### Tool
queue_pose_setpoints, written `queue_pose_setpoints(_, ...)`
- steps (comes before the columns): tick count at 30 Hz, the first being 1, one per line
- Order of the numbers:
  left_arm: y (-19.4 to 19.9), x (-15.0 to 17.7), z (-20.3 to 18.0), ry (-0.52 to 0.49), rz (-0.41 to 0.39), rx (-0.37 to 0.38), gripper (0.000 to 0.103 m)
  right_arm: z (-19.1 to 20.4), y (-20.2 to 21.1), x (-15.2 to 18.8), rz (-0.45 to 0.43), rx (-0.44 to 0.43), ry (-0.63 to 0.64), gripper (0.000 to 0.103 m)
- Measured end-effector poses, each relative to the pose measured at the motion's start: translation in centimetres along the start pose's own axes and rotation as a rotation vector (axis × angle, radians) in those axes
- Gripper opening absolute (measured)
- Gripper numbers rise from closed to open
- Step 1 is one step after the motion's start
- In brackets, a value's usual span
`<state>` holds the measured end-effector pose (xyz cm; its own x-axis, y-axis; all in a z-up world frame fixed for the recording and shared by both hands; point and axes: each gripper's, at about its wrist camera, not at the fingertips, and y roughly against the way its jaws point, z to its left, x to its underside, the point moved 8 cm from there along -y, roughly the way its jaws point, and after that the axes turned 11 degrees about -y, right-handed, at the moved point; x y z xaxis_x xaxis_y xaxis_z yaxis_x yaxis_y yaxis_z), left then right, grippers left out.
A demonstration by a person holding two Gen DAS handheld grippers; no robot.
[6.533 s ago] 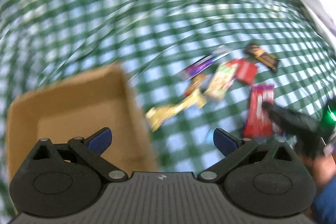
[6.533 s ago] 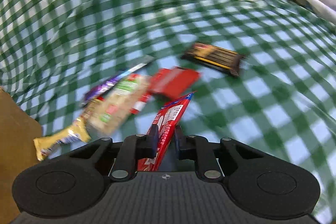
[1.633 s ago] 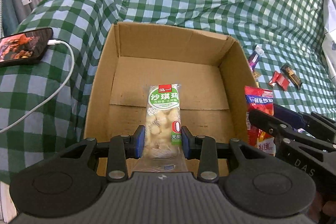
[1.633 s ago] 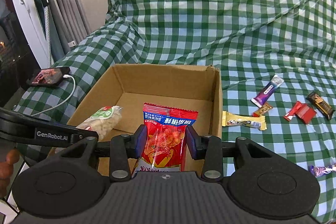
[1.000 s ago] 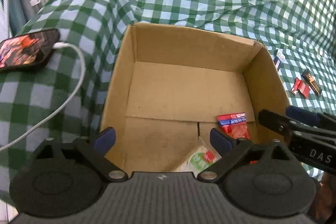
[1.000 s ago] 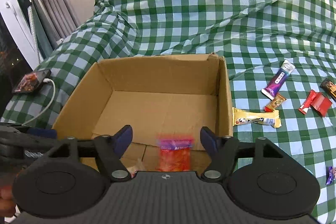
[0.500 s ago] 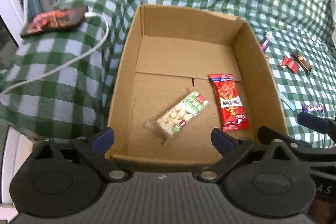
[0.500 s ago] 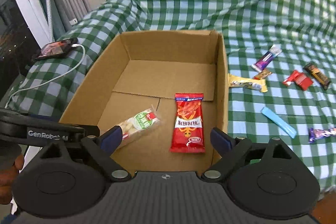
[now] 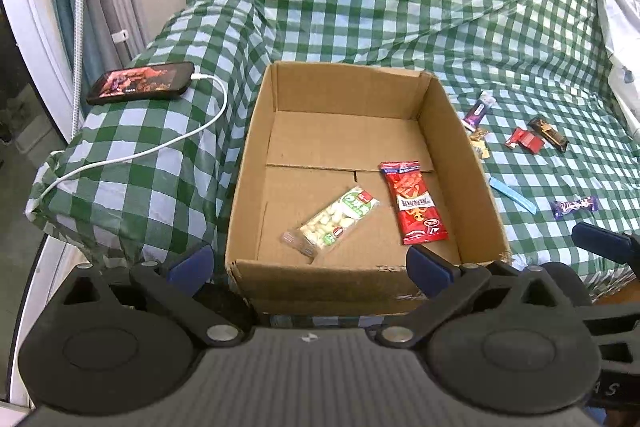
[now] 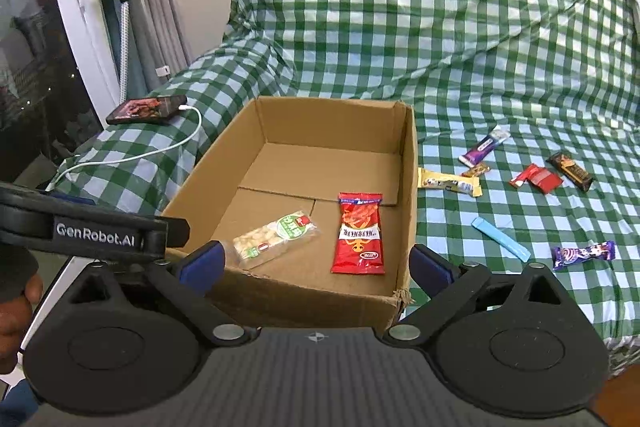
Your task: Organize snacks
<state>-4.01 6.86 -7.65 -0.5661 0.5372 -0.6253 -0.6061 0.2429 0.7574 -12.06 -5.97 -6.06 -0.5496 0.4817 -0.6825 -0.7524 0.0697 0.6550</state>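
Inside the cardboard box (image 10: 404, 163): green nougat bar (image 10: 276, 237) and red packet (image 10: 360, 233), released moments ago. Both grippers' fingers (image 9: 430, 265) spread, empty. Seven snacks left on bed (image 10: 520, 215).

The cardboard box (image 10: 404, 163) sits on the bed (image 10: 440, 47). In the box lie two packets — the nut bar (image 10: 276, 237) to the left, the snack pouch (image 10: 359, 233) to the right, apart. Right of the box, loose bars (image 10: 500, 231) lie scattered on the bed; left of the box, a phone (image 10: 148, 109) with its cable (image 10: 132, 157).
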Motion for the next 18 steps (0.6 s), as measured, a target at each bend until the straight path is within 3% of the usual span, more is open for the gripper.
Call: queue_pose_setpoints(18,1.5,1.4,-0.5,-0.002,0.0,0.0,0.103,-0.3,2.2,1.1,-0.028,0.006,0.003,0.102)
